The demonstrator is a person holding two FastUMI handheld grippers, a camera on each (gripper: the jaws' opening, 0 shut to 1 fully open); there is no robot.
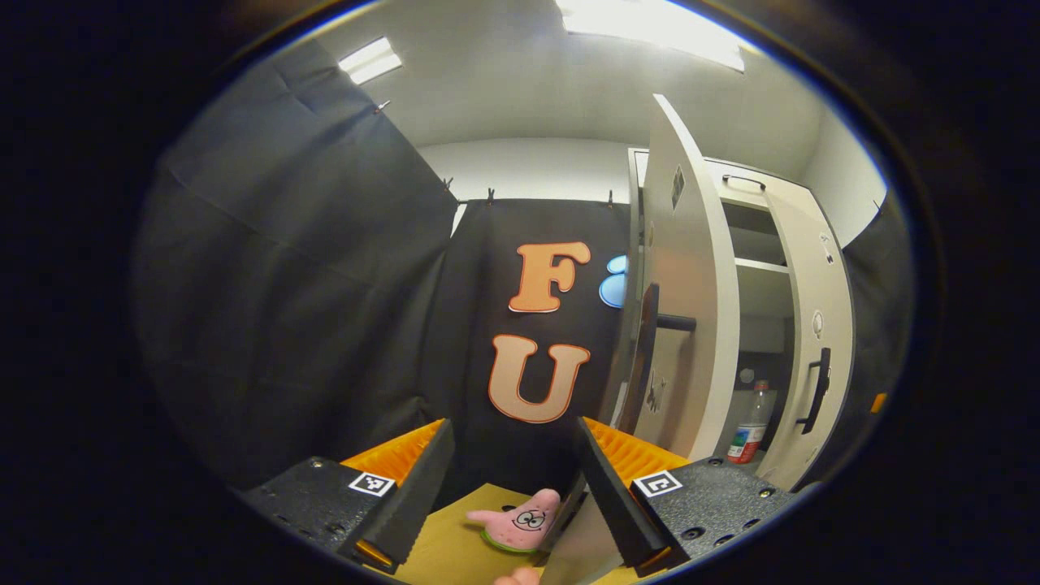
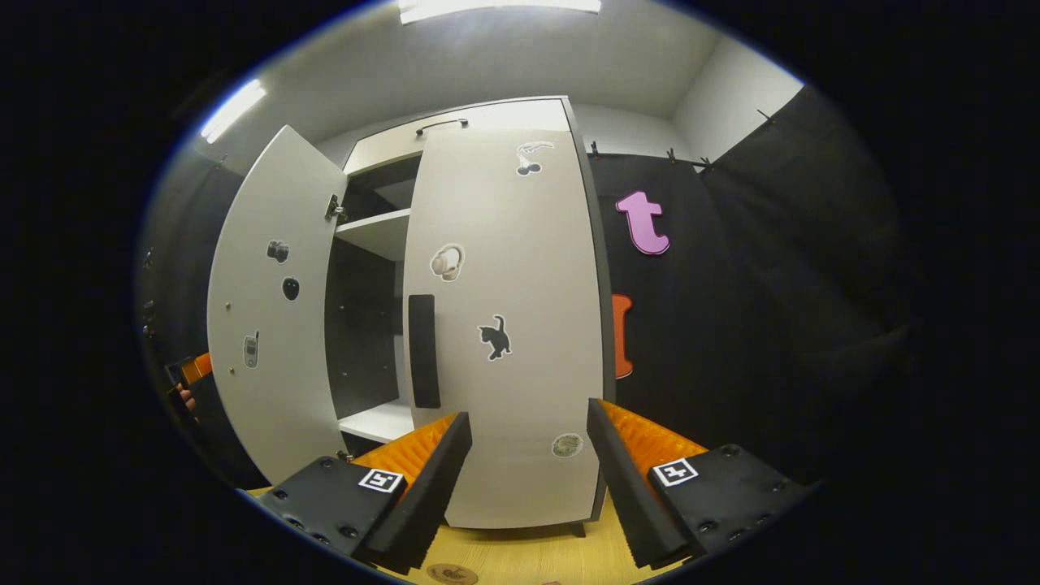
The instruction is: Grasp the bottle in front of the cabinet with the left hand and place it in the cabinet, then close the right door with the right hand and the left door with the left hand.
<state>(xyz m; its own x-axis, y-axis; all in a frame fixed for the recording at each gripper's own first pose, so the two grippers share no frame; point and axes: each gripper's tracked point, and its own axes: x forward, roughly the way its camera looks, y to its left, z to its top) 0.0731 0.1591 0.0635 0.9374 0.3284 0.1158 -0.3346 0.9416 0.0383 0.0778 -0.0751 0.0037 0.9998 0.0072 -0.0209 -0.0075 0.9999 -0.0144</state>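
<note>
Inside, clear red-labelled bottle [image 1: 751,424] upright

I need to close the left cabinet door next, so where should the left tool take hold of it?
Take the left door by its dark vertical handle, closing the open left tool across the bar from the outer face. The door stands swung wide, edge toward the tool, so the handle projects within reach.
</note>
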